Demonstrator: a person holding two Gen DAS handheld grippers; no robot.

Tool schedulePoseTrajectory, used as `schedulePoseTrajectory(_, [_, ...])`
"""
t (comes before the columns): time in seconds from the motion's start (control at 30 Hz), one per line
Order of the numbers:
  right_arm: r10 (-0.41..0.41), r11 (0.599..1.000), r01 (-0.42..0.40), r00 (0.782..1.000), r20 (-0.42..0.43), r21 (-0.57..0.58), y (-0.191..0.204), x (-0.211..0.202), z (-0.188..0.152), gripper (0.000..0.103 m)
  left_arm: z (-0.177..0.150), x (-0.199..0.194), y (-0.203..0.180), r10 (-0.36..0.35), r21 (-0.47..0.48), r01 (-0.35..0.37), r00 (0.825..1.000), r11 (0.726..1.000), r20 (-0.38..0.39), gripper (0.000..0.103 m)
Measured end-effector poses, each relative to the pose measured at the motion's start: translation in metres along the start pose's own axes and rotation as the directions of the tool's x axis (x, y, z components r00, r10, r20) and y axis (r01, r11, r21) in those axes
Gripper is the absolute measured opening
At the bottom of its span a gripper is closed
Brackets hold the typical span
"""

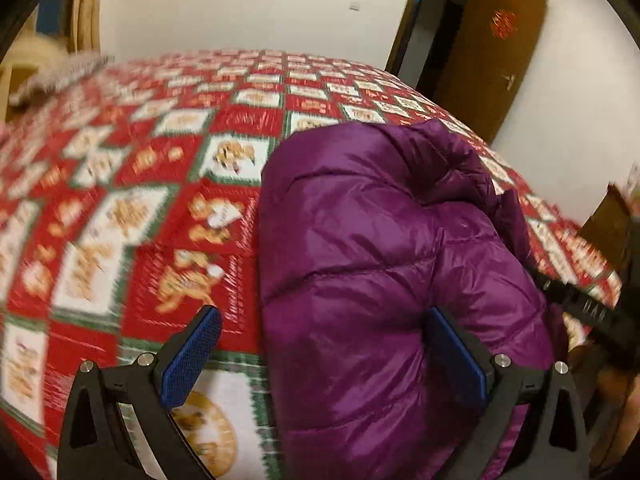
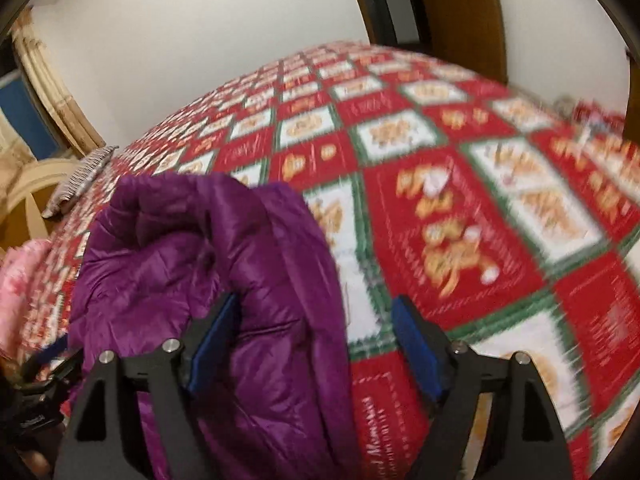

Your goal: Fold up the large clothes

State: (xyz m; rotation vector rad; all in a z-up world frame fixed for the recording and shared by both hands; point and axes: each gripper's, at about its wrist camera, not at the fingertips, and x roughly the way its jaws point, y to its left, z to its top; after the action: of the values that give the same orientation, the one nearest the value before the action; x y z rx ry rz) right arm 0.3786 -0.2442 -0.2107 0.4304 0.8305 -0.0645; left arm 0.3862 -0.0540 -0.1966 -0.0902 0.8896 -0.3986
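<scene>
Purple puffer jacket sits bunched on the red patchwork quilt, near its front edge. Left gripper is spread wide, nothing pinched, with the jacket's left side running between the pads. Right gripper is released too, straddling the coat's right side. I'd grab deep, since slick puffy fabric slips. At 10 o'clock there's a grey cushion; a brown door is at 1 o'clock.

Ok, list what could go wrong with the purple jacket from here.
1. Both tongs, left and right, stand open, so the puffy jacket is unheld and may spring out of its fold.
2. Its shiny fabric could slide on the quilt.
3. A regrab may pinch only the top layer, or the quilt too.
</scene>
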Motion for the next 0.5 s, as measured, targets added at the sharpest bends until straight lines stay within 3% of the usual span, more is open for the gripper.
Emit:
schedulePoseTrajectory(0.23, [0.071,0.996,-0.072,0.997,-0.016,-0.048,0.004,0.009,-0.004,0.073,-0.002,0.004,-0.019,0.015,0.080,-0.016,1.000,0.997,0.012,0.102])
schedulePoseTrajectory(0.4, [0.140,0.986,-0.143,0.989,-0.035,-0.085,0.011,0.010,-0.010,0.052,-0.004,0.003,-0.031,0.035,0.135,-0.041,0.998,0.990,0.050,0.101])
schedulePoseTrajectory(0.5, [0.150,0.985,-0.154,0.987,-0.051,-0.083,0.012,0.015,-0.008,0.051,-0.005,0.002,-0.037,0.031,0.154,-0.040,0.998,0.987,0.061,0.094])
